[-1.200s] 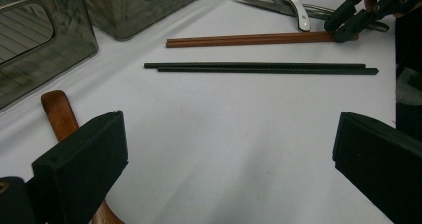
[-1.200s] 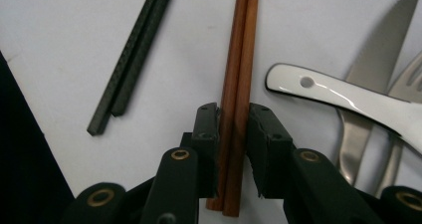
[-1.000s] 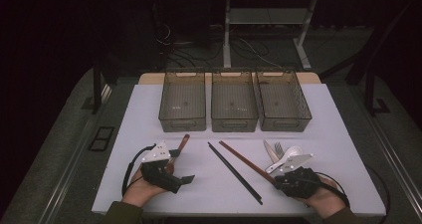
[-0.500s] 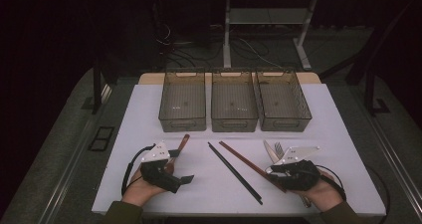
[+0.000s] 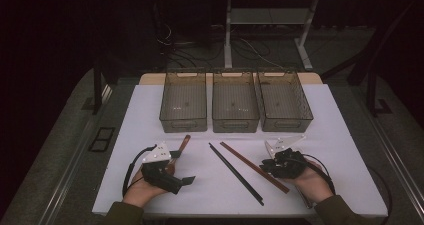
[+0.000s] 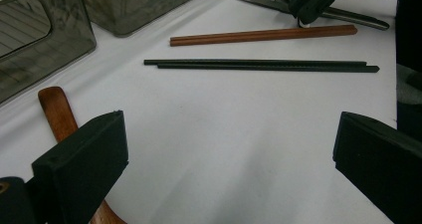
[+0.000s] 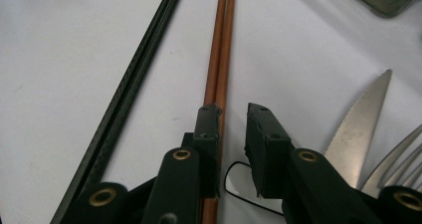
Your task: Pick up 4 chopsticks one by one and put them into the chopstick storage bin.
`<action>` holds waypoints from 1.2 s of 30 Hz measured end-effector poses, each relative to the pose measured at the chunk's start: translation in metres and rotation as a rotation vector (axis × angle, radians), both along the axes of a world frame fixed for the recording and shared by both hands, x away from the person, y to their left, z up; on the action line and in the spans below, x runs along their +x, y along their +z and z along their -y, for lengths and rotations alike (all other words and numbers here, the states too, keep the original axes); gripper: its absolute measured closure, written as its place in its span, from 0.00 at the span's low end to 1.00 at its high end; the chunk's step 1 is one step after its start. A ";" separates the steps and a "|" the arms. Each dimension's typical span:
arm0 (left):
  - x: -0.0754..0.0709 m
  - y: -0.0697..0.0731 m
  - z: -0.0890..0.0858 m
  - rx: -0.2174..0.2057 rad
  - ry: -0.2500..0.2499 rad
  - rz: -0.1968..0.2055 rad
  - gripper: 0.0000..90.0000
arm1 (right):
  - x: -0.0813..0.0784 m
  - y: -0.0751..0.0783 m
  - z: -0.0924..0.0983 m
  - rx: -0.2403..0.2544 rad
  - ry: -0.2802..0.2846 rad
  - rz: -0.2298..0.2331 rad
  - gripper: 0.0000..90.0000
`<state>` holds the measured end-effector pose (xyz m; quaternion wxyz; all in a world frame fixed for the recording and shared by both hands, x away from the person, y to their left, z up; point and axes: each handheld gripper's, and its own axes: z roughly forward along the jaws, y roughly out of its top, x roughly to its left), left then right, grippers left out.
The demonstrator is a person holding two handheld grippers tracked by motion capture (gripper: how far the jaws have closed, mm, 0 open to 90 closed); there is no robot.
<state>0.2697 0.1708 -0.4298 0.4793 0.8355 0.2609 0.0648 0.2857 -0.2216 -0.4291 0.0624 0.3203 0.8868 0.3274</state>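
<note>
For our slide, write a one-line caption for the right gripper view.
Right claw, jaws narrowly apart, poised beside brown chopsticks, knife to its right.

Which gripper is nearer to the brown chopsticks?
Right. The right gripper hovers just over the brown chopsticks, jaws nearly closed with nothing between them. The left gripper sits across the black chopsticks, beside a wooden spoon.

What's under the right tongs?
Under the right tongs, jaws slightly apart on nothing: white table and the brown chopsticks, passing beneath the left jaw. Their near end is covered by the tongs' body. Knife lies beside.
</note>
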 end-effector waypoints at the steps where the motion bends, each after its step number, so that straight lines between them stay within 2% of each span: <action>1: 0.000 0.000 0.000 0.001 -0.002 0.002 0.01 | 0.000 -0.001 -0.001 -0.003 0.004 0.000 0.84; 18: 0.000 0.000 0.000 0.000 -0.003 0.000 0.01 | -0.001 -0.009 -0.006 -0.030 0.020 -0.023 0.88; 23: 0.000 0.000 0.000 0.001 -0.002 0.001 0.00 | -0.002 -0.010 -0.007 -0.036 0.019 -0.012 0.89; 27: 0.000 0.000 0.000 0.002 -0.002 0.001 0.01 | -0.006 -0.011 -0.009 -0.065 0.025 0.024 0.90; 36: 0.000 -0.001 0.000 0.004 -0.004 -0.001 0.00 | -0.009 -0.011 -0.011 -0.071 0.011 0.032 0.93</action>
